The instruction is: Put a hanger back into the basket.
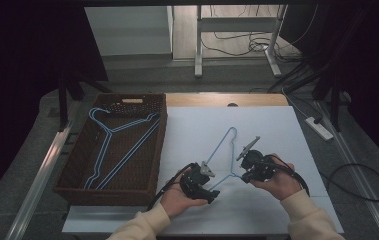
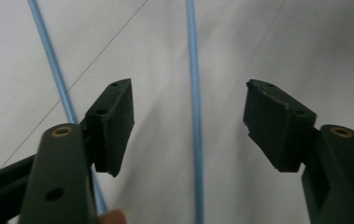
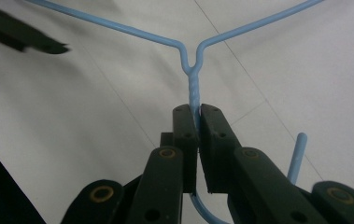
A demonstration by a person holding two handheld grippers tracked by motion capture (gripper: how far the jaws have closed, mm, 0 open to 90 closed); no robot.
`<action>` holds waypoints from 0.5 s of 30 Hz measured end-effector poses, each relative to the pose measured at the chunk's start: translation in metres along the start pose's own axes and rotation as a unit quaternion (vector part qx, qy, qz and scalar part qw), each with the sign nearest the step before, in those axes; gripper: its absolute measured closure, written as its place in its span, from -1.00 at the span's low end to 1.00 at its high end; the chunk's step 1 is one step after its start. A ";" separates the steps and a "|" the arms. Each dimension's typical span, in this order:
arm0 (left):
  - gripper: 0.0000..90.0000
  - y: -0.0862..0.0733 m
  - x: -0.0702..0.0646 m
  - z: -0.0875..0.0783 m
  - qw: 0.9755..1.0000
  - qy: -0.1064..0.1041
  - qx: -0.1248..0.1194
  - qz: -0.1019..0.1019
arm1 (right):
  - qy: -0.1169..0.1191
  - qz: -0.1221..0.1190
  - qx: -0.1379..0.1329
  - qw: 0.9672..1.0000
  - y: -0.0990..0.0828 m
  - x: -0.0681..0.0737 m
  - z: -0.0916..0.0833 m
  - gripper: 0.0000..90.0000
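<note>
A light blue wire hanger (image 1: 220, 145) lies on the white board (image 1: 272, 130). My right gripper (image 1: 244, 175) is shut on its twisted neck; in the right gripper view the jaws (image 3: 198, 109) clamp the twist just below where the two shoulder wires (image 3: 193, 79) fork, and the hook end (image 3: 297, 158) curls back at the right. My left gripper (image 1: 213, 192) sits low beside the hanger's lower wire. In the left gripper view its jaws (image 2: 189, 86) stand open, with one blue wire (image 2: 194, 140) running between them, untouched by the pads. A second wire (image 2: 53, 65) passes left of them.
A dark woven basket (image 1: 77, 187) at the left holds more blue hangers (image 1: 112, 145). A white power strip (image 1: 319, 127) and cables lie on the floor at the right. Metal table legs (image 1: 198, 45) stand beyond the far edge.
</note>
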State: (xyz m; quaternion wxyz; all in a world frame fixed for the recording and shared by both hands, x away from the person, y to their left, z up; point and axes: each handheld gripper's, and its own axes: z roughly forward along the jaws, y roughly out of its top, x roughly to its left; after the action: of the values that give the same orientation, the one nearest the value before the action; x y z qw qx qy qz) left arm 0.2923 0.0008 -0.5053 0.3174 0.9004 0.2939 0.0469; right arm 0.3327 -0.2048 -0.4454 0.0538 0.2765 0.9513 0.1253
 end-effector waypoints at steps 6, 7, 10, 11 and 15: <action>0.02 0.001 0.001 0.009 1.000 -0.011 0.009 0.000 | 0.001 0.001 -0.003 1.000 0.001 0.001 -0.002 0.91; 0.06 0.001 0.001 0.010 1.000 -0.013 0.013 0.002 | 0.000 0.000 -0.004 1.000 0.001 0.001 -0.002 0.91; 0.33 0.001 0.000 0.012 1.000 -0.018 0.016 0.002 | 0.000 0.000 -0.005 1.000 0.003 0.001 -0.003 0.91; 0.33 0.001 0.000 0.012 1.000 -0.020 0.018 0.002 | 0.000 0.000 -0.005 1.000 0.003 0.001 -0.003 0.91; 0.86 0.001 0.002 0.012 0.999 -0.031 0.017 -0.006 | 0.000 0.000 -0.011 1.000 0.004 0.002 -0.007 0.91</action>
State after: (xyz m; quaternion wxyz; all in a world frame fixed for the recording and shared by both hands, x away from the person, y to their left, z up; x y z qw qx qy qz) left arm 0.2976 -0.0053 -0.5149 0.3112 0.9050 0.2899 0.0120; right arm 0.3315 -0.2017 -0.4374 0.0569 0.2756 0.9500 0.1356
